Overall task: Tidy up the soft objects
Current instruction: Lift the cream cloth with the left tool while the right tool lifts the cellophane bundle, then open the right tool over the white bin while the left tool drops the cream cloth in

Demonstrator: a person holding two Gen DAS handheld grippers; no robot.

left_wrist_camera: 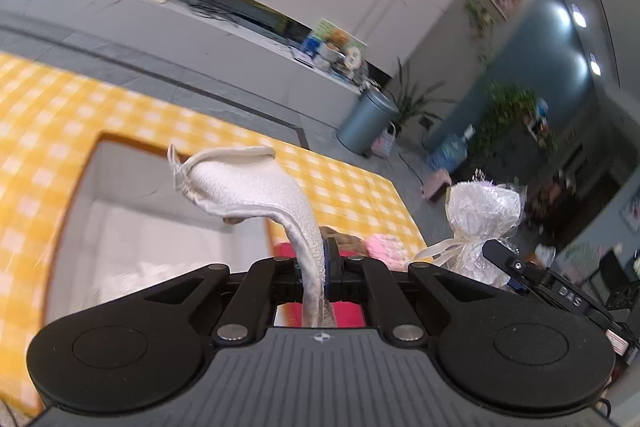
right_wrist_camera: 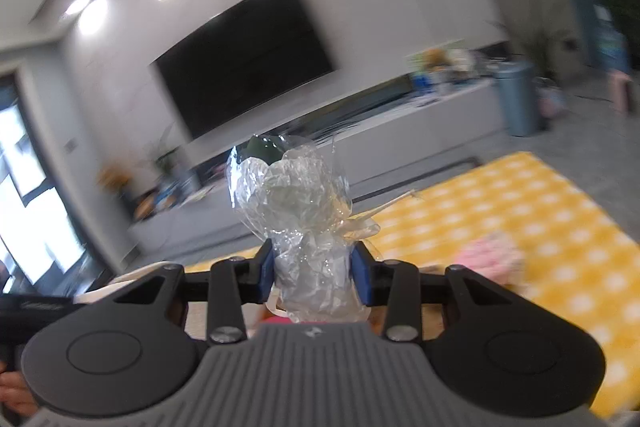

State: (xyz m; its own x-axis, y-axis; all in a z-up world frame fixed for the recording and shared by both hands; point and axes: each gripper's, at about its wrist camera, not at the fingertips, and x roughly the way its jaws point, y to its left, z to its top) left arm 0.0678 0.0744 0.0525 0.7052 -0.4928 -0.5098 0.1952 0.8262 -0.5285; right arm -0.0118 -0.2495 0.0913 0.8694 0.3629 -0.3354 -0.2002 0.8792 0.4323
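Note:
My left gripper [left_wrist_camera: 320, 267] is shut on a white terry cloth [left_wrist_camera: 248, 187], which rises from the jaws and flops left over a white bin [left_wrist_camera: 132, 223] with an orange rim. My right gripper [right_wrist_camera: 314, 269] is shut on a crinkly clear cellophane bundle [right_wrist_camera: 292, 199] tied with a cream ribbon; its blue pads [right_wrist_camera: 266, 269] press both sides. In the left wrist view the same bundle [left_wrist_camera: 484, 215] and the right gripper sit at the right. A pink fluffy item [left_wrist_camera: 386, 247] and a red item [left_wrist_camera: 348, 311] lie just beyond the left jaws.
A yellow checked tablecloth [left_wrist_camera: 352, 187] covers the table; its far edge drops to grey floor. Beyond stand a long low cabinet [left_wrist_camera: 224, 23] with clutter, a dark TV [right_wrist_camera: 244, 63], a grey bin [left_wrist_camera: 366, 121] and potted plants [left_wrist_camera: 508, 111]. A pink item [right_wrist_camera: 494, 259] lies on the cloth.

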